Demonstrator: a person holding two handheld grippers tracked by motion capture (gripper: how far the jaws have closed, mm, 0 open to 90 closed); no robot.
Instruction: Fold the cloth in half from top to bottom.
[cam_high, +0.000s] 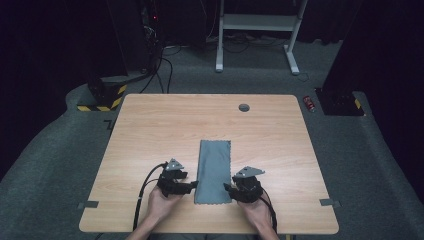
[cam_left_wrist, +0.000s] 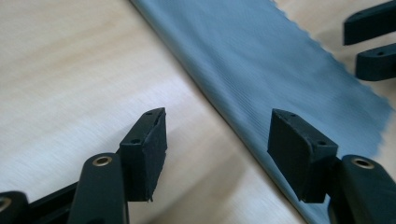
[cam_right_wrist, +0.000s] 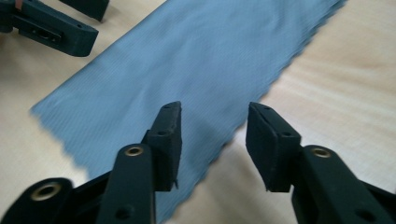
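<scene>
We hold both grippers at the near end of a long blue-grey cloth (cam_high: 214, 172) with pinked edges.

Nearest us, our left gripper (cam_high: 194, 185) sits at the cloth's left near corner, its jaws spread wide across the long edge: one over bare wood, one over fabric. Our right gripper (cam_high: 227, 188) sits at the right near corner, jaws also parted and straddling the zigzag edge. The cloth lies flat, running away from us down the middle of the light wooden table (cam_high: 150, 130). Farther off, a small round grey grommet (cam_high: 244, 107) sits near the table's back edge.
</scene>
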